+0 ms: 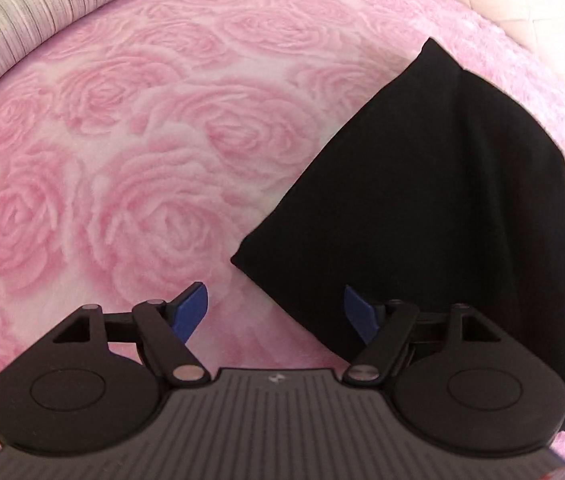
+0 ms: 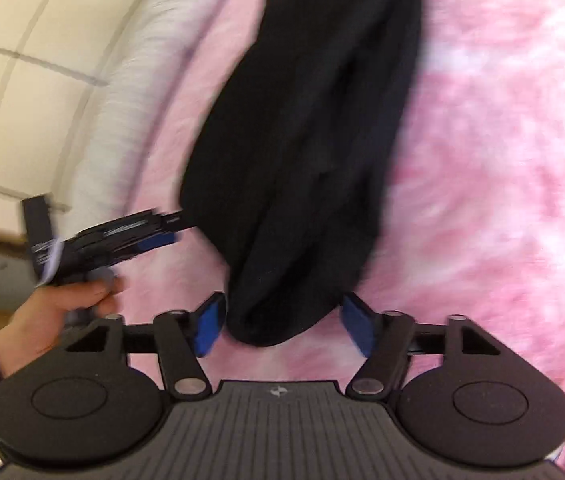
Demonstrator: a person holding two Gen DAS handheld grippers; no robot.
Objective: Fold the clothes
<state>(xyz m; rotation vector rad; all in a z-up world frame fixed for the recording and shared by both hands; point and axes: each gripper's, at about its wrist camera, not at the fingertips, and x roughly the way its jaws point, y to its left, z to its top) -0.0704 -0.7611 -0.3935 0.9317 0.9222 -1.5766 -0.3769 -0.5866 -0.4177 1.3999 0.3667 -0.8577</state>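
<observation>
While both hand-held grippers gape, black garment [image 1: 422,200] lies folded (pink blanket [image 1: 142,140]).

I see a plain black garment [image 1: 422,200] on my pink rose-patterned blanket [image 1: 142,160]; beside the blanket, a grey-striped pillow [image 1: 10,16].

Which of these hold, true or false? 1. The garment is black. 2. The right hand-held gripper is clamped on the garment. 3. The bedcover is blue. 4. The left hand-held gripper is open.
1. The garment is black: true.
2. The right hand-held gripper is clamped on it: false; its jaws stand apart, pads off the cloth.
3. The bedcover is blue: false; it is pink, with roses.
4. The left hand-held gripper is open: true.
</observation>
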